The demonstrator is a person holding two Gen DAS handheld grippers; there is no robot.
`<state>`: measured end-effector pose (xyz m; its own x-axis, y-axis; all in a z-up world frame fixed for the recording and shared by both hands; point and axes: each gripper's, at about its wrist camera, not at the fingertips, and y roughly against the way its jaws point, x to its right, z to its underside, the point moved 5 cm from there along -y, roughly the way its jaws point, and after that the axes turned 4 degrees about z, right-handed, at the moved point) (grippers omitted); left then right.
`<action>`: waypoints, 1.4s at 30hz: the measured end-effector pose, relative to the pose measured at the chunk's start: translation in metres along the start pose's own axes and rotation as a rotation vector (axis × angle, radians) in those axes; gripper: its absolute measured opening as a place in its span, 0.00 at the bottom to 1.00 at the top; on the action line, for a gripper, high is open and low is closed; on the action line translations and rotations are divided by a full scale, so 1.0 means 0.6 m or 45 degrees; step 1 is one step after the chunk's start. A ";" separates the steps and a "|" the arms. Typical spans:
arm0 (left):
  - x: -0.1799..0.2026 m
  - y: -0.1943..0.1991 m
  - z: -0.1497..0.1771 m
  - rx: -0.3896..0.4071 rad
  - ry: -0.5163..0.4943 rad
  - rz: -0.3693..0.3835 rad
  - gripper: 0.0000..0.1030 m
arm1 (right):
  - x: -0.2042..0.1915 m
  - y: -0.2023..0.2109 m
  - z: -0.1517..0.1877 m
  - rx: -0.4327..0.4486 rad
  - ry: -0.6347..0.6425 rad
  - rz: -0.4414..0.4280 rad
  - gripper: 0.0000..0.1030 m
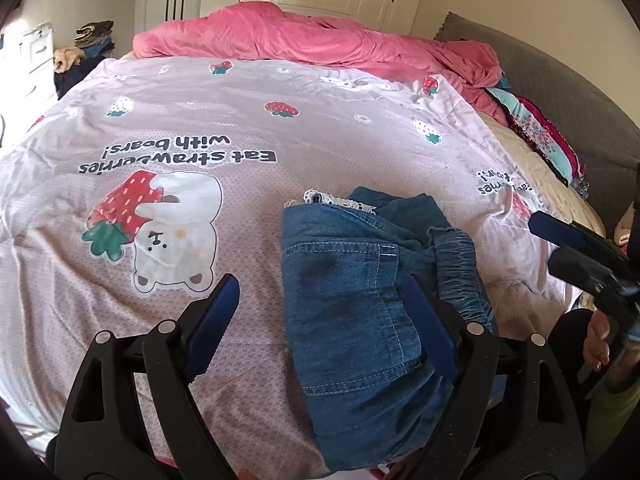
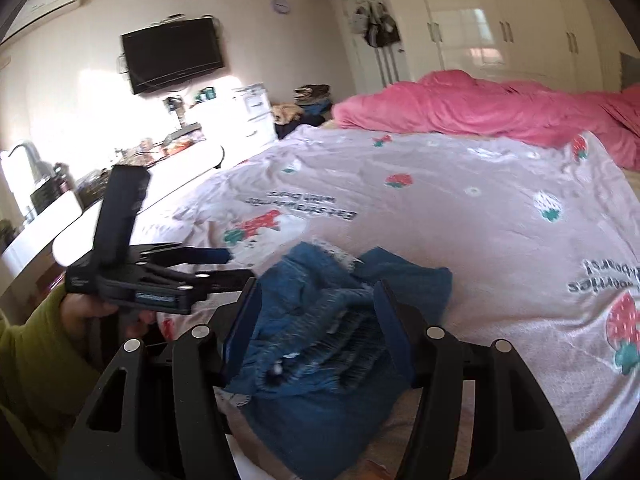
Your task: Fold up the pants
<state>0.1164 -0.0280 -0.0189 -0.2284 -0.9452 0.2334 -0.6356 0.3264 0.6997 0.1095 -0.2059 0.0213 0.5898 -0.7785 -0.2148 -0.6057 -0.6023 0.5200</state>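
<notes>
Strawberry-print bedspread (image 1: 320, 128) carries the denim pants (image 1: 352, 300) at five o'clock, bunched and partly folded; your left gripper (image 1: 324, 320) hovers spread apart. From the right wrist, your right gripper (image 2: 316, 336) spreads apart over the crumpled waistband, so folding looks unfinished.

Black linkage grippers (image 1: 326, 320) with blue finger pads (image 2: 394, 330), silver pivot screws; yellow-green sleeve (image 2: 36, 356), bare-skinned hand (image 2: 86, 308).
</notes>
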 end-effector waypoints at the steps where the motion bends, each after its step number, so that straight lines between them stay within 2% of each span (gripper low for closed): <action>1: -0.001 -0.002 0.001 -0.006 0.000 0.000 0.75 | 0.007 -0.003 0.003 -0.012 -0.016 0.012 0.55; 5: -0.005 -0.011 0.009 -0.030 0.009 0.009 0.75 | 0.030 -0.024 0.016 -0.082 -0.060 0.093 0.55; 11: -0.008 -0.042 0.034 -0.098 0.033 0.053 0.75 | 0.061 -0.064 0.054 -0.247 -0.128 0.191 0.55; 16: -0.002 -0.064 0.046 -0.131 0.043 0.099 0.75 | 0.079 -0.097 0.088 -0.389 -0.251 0.162 0.55; 20: -0.005 -0.076 0.052 -0.141 0.069 0.135 0.69 | 0.089 -0.108 0.098 -0.433 -0.329 0.147 0.55; 22: -0.002 -0.080 0.054 -0.137 0.077 0.167 0.63 | 0.092 -0.111 0.101 -0.441 -0.356 0.126 0.53; 24: 0.004 -0.083 0.052 -0.132 0.086 0.198 0.55 | 0.086 -0.113 0.099 -0.442 -0.348 0.099 0.44; 31: 0.014 -0.076 0.041 -0.087 0.091 0.206 0.40 | 0.058 -0.115 0.083 -0.394 -0.251 0.062 0.28; 39: 0.028 -0.051 0.005 -0.026 0.071 0.231 0.39 | 0.036 -0.095 0.042 -0.267 -0.176 0.009 0.27; 42: 0.027 -0.045 -0.020 0.008 0.061 0.223 0.39 | 0.037 -0.096 0.015 -0.240 -0.133 0.039 0.27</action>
<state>0.1383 -0.0525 -0.0258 -0.3010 -0.8733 0.3831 -0.5937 0.4859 0.6414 0.1526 -0.1901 -0.0211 0.5083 -0.8159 -0.2757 -0.5063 -0.5421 0.6707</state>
